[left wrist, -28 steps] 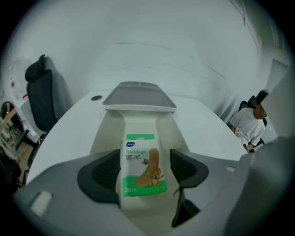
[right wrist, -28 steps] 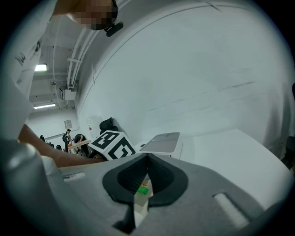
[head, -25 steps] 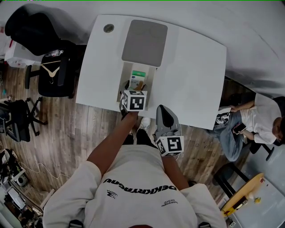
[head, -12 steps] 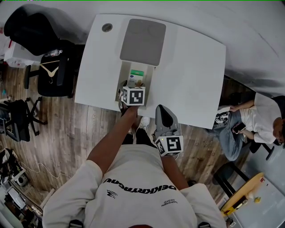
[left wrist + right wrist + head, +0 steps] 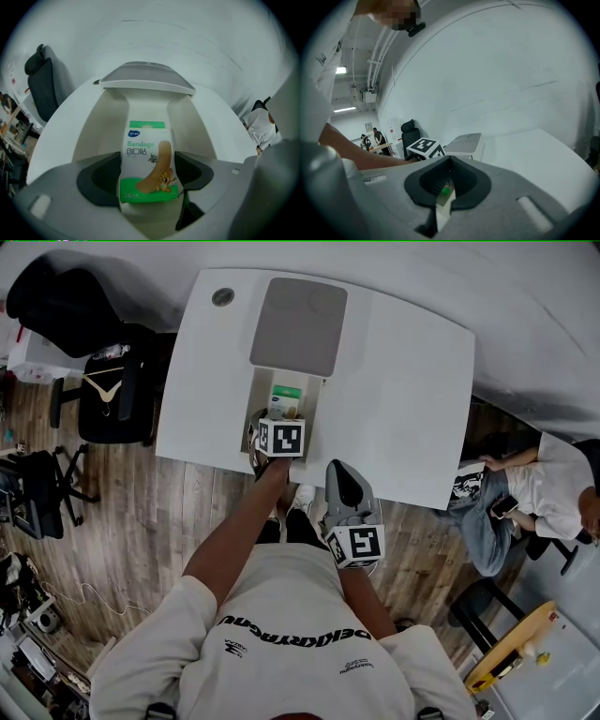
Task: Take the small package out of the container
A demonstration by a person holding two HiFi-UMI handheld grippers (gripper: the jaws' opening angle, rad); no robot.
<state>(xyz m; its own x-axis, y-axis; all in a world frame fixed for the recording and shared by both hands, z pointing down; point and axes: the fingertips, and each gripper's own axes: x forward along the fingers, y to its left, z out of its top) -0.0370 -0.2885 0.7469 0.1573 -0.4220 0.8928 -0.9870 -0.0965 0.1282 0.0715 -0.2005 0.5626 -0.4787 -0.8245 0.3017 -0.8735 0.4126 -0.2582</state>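
Package: white-green bandage box, cartoon print. Sits clamped in left gripper inside container, right gripper squeezed closed, empty.

Open office workroom.
Black wheeled office chairs stand on a wood-plank floor beside a white rounded tabletop; a person sits nearby.

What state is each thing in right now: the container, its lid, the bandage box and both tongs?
Container: open.
Grey lid: swung back, open.
Bandage box: upright, inside the container, not lifted out yet.
Left tongs: closed on the bandage box's two sides.
Right tongs: shut, holding nothing, off to the side of the container.
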